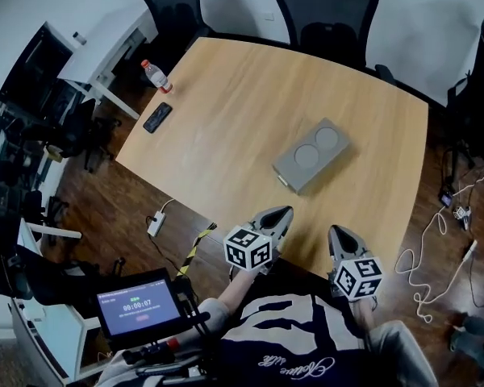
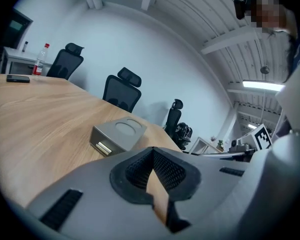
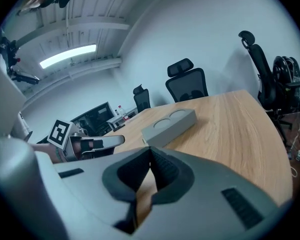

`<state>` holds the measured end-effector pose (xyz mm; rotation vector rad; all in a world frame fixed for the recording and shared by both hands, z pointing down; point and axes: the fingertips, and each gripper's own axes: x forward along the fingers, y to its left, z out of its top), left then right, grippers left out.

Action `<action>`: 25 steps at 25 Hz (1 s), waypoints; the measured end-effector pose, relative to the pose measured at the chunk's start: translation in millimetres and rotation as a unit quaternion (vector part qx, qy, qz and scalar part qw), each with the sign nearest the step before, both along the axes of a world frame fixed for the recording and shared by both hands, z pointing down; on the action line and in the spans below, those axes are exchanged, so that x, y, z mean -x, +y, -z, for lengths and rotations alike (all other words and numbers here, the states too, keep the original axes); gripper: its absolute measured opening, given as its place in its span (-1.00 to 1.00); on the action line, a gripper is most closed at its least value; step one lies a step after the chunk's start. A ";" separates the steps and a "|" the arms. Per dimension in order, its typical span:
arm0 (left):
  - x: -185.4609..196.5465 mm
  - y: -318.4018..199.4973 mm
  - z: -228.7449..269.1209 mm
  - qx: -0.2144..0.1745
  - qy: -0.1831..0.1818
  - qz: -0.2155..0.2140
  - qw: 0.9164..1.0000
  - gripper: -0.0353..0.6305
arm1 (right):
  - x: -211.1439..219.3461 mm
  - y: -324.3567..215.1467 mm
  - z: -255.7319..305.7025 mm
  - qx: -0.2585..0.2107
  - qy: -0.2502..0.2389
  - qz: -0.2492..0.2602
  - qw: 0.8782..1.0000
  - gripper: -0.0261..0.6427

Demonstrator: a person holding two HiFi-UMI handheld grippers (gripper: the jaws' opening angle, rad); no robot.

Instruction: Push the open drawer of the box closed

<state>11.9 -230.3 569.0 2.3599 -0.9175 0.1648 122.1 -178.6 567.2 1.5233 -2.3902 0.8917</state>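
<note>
While both forearms reach forward from the dark printed shirt (image 1: pixel 294 337) at the bottom edge of the head view, each hand holds its tool low and almost level, just short of the near edge of the tabletop (image 1: pixel 250 95). The left tool (image 1: pixel 282 212) sits at lower centre behind its marker cube (image 1: pixel 248 248), with its tip over the wooden edge and aimed up the frame. The right tool (image 1: pixel 336 232) sits a little lower and to the right behind its own cube (image 1: pixel 357 276), and runs roughly parallel to the first. Both are clenched: in each gripper view the ribbed pads meet at the tips and only bare wood shows behind them, so neither holds anything. A small screen (image 1: pixel 139 305) with a timer glows at lower left. Beyond the tips, right of centre and well apart from both tools, the grey box (image 1: pixel 312 156) lies at a slant with two round recesses in its top. Its drawer (image 1: pixel 282 180) is in the short end turned toward the person, with a pale handle showing in the left gripper view; how far it stands out cannot be told. Farther toward the upper left, a dark phone (image 1: pixel 157 118) lies near the tabletop's edge, and a bottle (image 1: pixel 156 76) with a red cap stands past it. Black office chairs (image 1: pixel 327 14) line the far side.
</note>
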 end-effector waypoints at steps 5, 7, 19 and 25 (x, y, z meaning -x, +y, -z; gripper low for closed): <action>-20.5 49.0 10.9 0.000 0.018 0.054 0.998 -0.89 | -13.0 24.2 15.3 -0.010 -0.006 0.055 0.998 -0.93; -20.5 59.8 9.1 0.008 0.023 0.074 0.997 -0.89 | -6.4 25.5 24.3 -0.014 -0.017 0.081 0.996 -0.93; -15.8 191.7 16.4 0.000 0.002 0.162 0.987 -0.89 | 12.5 130.9 21.2 -0.007 -0.021 0.199 0.980 -0.93; 18.4 231.6 30.9 -0.019 0.003 0.206 0.978 -0.89 | 48.1 152.1 34.7 -0.030 -0.023 0.236 0.971 -0.93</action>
